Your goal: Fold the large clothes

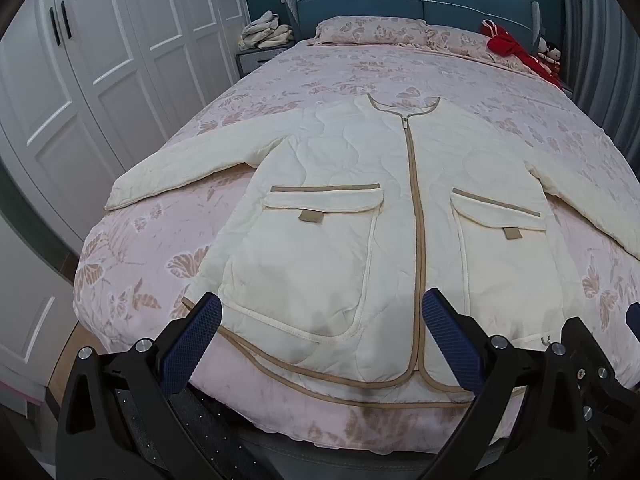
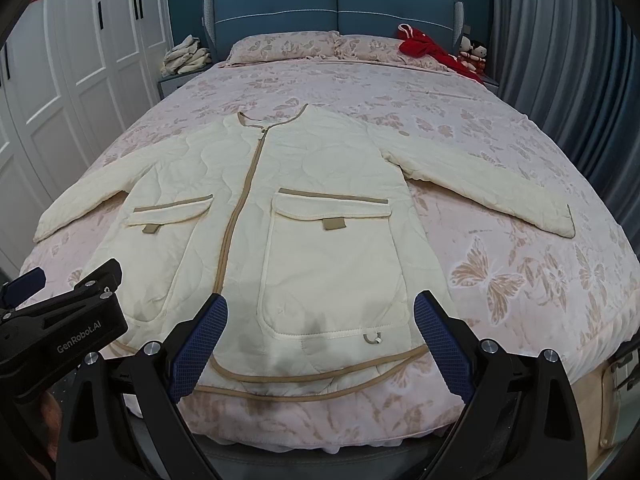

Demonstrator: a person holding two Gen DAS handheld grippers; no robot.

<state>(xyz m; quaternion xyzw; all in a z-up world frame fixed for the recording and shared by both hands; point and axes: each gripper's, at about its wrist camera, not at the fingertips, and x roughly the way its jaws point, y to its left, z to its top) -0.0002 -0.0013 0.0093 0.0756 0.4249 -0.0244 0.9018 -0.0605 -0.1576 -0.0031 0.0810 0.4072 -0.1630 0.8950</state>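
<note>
A cream quilted jacket (image 1: 360, 208) with tan trim lies flat and zipped on the bed, front up, both sleeves spread out to the sides; it also shows in the right wrist view (image 2: 280, 216). My left gripper (image 1: 322, 312) is open and empty, hovering just above the hem over the left pocket. My right gripper (image 2: 320, 312) is open and empty above the hem over the right pocket. The left gripper's body (image 2: 64, 320) shows at the left of the right wrist view.
The bed (image 1: 360, 76) has a pink floral cover and pillows (image 1: 368, 30) at a blue headboard. A red garment (image 2: 432, 48) lies at the far right. Folded clothes (image 1: 264, 32) sit on a nightstand. White wardrobes (image 1: 100, 60) stand left, grey curtains (image 2: 560, 60) right.
</note>
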